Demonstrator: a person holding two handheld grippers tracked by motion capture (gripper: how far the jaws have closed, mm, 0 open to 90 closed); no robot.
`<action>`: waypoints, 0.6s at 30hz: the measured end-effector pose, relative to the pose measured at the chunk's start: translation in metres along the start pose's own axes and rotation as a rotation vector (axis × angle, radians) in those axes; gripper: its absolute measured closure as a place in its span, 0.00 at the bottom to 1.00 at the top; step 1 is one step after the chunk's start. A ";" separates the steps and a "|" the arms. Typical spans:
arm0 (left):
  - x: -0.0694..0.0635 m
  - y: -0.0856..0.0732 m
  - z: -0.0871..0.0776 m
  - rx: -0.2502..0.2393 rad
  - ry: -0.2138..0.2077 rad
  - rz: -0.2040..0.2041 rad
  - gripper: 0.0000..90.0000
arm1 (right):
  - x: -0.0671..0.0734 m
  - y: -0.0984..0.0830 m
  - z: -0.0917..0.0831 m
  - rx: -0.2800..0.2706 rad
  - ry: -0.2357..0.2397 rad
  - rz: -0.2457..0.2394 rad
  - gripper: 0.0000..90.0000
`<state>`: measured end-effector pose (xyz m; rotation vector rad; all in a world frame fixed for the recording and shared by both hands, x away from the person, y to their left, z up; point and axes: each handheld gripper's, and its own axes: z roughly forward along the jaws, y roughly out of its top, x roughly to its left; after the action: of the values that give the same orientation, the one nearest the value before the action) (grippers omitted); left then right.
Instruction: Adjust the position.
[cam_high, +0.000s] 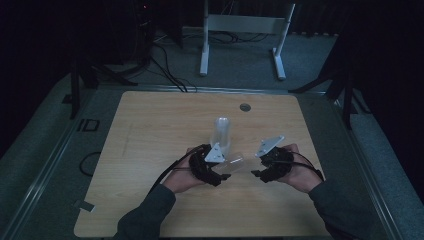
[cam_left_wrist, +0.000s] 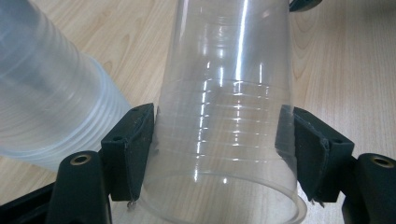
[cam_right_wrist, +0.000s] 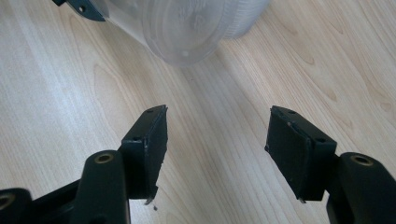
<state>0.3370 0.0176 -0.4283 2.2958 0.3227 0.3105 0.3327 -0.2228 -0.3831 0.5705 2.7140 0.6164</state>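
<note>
One clear plastic cup (cam_left_wrist: 224, 116) was held crosswise between the jaws of the left gripper (cam_high: 214, 170), a pad pressed on each side of its wall, with the open rim nearest the camera and the closed base pointing away from the jaws; the separation of that cup from the stack of cups (cam_high: 221, 134) was judged to be done, since the stack was seen apart from it, just outside the left jaw in the left gripper view and upright on the worktop (cam_high: 150, 130) beyond both grippers in the high view. What was left was judged to be the setting down of the single cup, and, if more were wanted, the drawing of further cups from the stack.

The jaws of the right gripper (cam_high: 264, 170) stood apart with nothing between them, bare wood being seen in the gap; the base of the held cup (cam_right_wrist: 182, 28) lay ahead of them and above the left jaw, not touched.

In the high view both forearms were brought in from the near edge, the hands being held low over the worktop and turned inward, so that the two grippers faced each other with the cup lying level between them; the grey plate of each gripper was turned upward.
</note>
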 end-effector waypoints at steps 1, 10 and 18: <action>0.000 0.000 0.000 0.004 -0.004 0.003 0.33 | 0.000 0.000 0.000 0.003 0.002 -0.005 0.42; -0.003 0.001 0.002 0.028 -0.017 0.024 0.33 | 0.001 0.003 0.000 0.028 0.038 -0.056 0.41; -0.005 0.002 0.005 0.053 -0.028 0.052 0.33 | 0.006 0.009 0.000 0.052 0.067 -0.106 0.41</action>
<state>0.3336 0.0116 -0.4307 2.3615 0.2608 0.2992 0.3305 -0.2126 -0.3797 0.4220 2.8087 0.5493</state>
